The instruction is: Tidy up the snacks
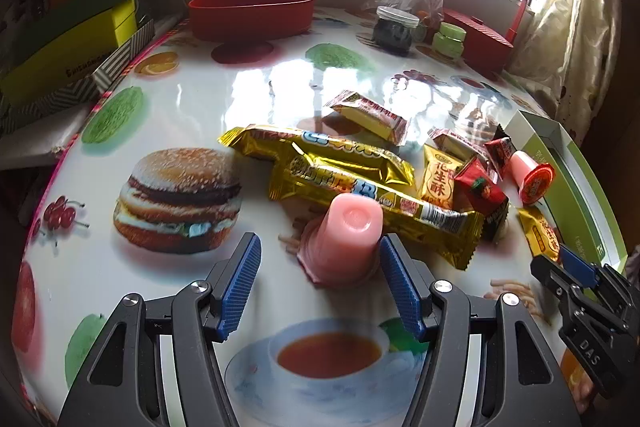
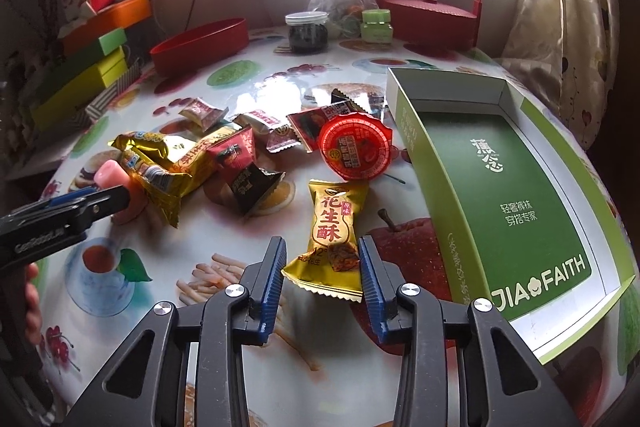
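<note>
Right tool (image 2: 322,263) is clamped on the gold peanut candy (image 2: 333,235); next it probably lifts into the green box (image 2: 516,203). Left tool (image 1: 320,281) gapes around the pink jelly cup (image 1: 344,239).

The green box (image 2: 508,203) reads "JIA FAITH" in white, with smaller Chinese lines above it. The gold snack packet (image 2: 332,231) bears "花生酥". The right gripper (image 1: 576,291) is stamped "DAS", the left gripper (image 2: 92,203) "GenRobot.AI".
</note>
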